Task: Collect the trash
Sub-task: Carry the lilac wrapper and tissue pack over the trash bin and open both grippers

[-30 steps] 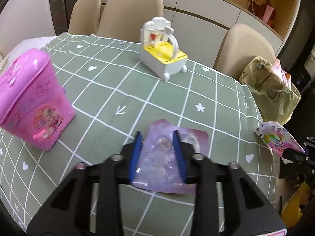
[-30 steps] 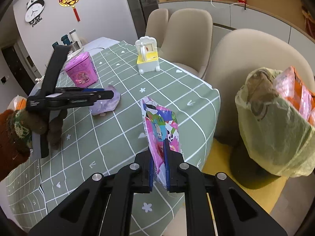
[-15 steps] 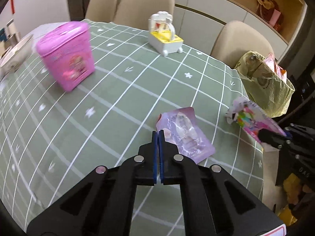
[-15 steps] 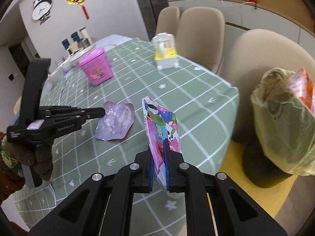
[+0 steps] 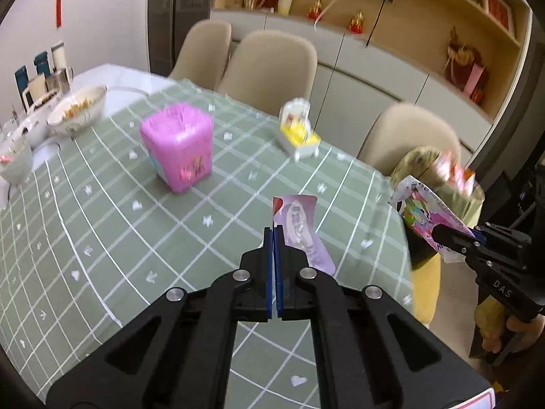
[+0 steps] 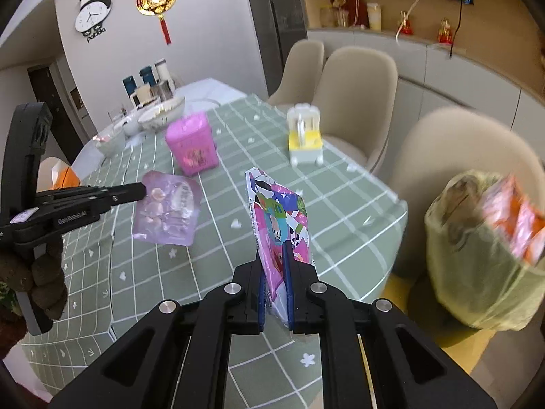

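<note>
My left gripper (image 5: 274,230) is shut on a pale purple wrapper (image 5: 301,228) and holds it lifted above the green checked tablecloth (image 5: 102,225); the wrapper also shows in the right wrist view (image 6: 168,209), hanging from the left gripper (image 6: 143,189). My right gripper (image 6: 274,255) is shut on a colourful cartoon snack wrapper (image 6: 277,218), held upright above the table's right part; it also shows in the left wrist view (image 5: 425,211). A yellow-green trash bag (image 6: 483,255) with orange wrappers in it sits on a chair to the right.
A pink tin (image 5: 178,148) and a white-and-yellow toy (image 5: 298,134) stand on the table. Bowls (image 5: 76,110) and cups sit at the far left end. Beige chairs (image 5: 269,68) line the far side. The table edge (image 6: 398,201) is near the bag.
My left gripper shut on the purple wrapper and lifted it off the table. Both grippers rose, and the right one kept its hold on the cartoon wrapper.
</note>
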Available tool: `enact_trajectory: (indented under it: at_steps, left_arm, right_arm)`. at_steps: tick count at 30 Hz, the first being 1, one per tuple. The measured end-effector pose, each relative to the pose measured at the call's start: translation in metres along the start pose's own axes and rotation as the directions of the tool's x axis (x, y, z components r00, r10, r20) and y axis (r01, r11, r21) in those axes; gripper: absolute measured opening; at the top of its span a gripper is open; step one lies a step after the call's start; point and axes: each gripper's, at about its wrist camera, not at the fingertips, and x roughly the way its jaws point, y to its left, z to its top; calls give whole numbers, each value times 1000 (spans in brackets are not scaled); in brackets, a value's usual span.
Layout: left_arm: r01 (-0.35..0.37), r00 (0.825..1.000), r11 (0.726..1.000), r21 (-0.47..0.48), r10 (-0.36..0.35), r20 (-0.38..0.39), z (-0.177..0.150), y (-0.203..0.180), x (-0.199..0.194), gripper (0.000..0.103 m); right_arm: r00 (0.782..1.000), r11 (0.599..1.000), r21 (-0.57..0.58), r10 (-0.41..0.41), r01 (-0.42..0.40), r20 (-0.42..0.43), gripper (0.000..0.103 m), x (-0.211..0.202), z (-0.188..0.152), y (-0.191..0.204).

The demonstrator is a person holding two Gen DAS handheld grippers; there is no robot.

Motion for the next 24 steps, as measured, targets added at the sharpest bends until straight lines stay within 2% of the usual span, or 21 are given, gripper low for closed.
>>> enact_trajectory:
  at_steps: [5, 12, 19, 24]
  left_arm:
    - [21, 996, 1000, 16, -22, 83, 25, -23, -28, 1]
    - [99, 977, 992, 79, -112, 183, 67, -88, -43, 1]
    - [196, 953, 968, 158, -225, 201, 104, -172, -21, 1]
    - [266, 943, 949, 171, -293, 158, 123, -222, 16, 1]
  right_arm:
    - [995, 998, -29, -53, 55, 80, 10, -41, 18, -14]
    - [970, 985, -30, -159, 167, 183, 10, -103, 38, -63]
    - [931, 961, 12, -271, 277, 245, 10, -154, 45, -138]
    - [912, 945, 51, -324, 322, 253, 10, -169, 41, -189]
